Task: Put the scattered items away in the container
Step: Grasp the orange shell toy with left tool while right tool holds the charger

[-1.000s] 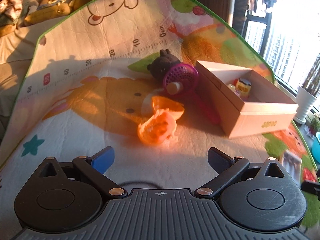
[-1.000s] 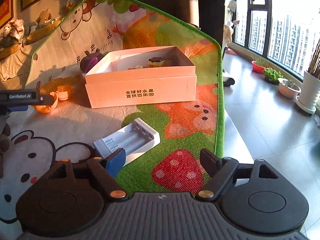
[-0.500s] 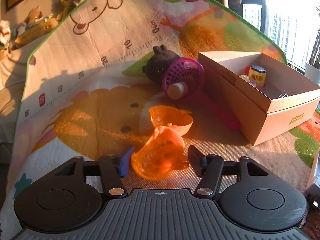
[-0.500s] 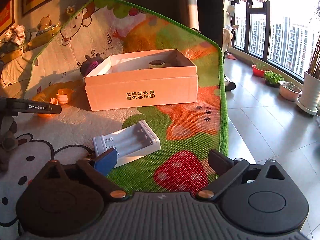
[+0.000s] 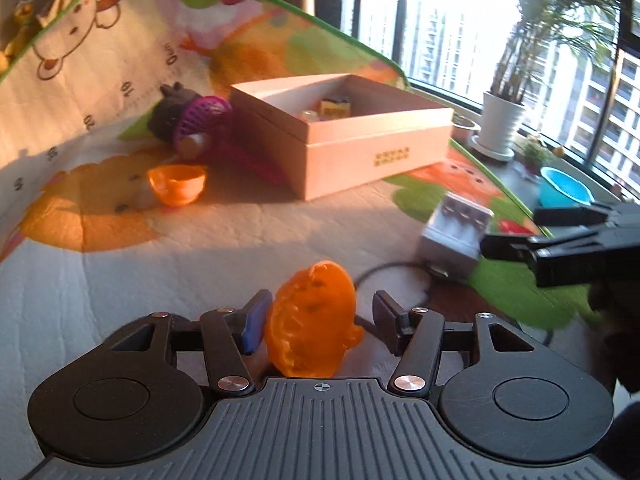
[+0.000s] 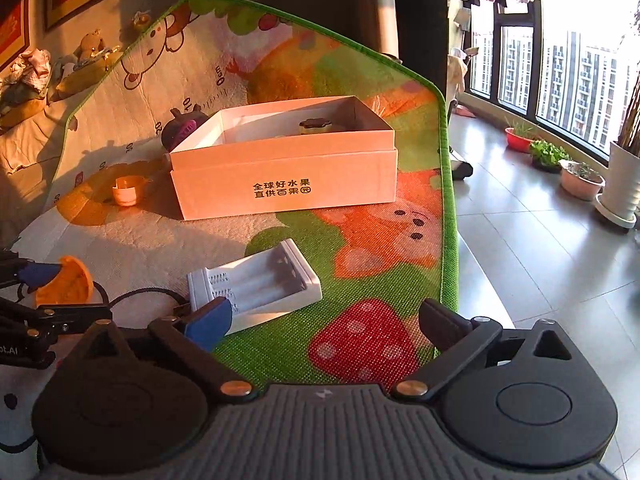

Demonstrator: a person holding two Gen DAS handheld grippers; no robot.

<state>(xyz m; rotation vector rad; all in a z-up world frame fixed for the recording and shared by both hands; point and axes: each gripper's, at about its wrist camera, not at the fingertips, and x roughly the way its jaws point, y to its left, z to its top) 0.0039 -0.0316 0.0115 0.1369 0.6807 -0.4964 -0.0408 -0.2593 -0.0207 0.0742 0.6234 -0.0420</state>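
Our left gripper (image 5: 316,318) has the orange toy shell (image 5: 312,316) standing between its jaws. The blue pad (image 5: 253,322) touches one side, but the black one sits a little apart, and the jaws are opening, so we think the hold is loose. Our right gripper (image 6: 320,320) is spread wide and holds nothing. It waits just over the white battery charger (image 6: 256,284), likely its next pick. The pink box (image 6: 286,184) sits farther up the play mat (image 6: 384,208), open on top so toys drop in. The orange cup (image 5: 177,185) lies beside it.
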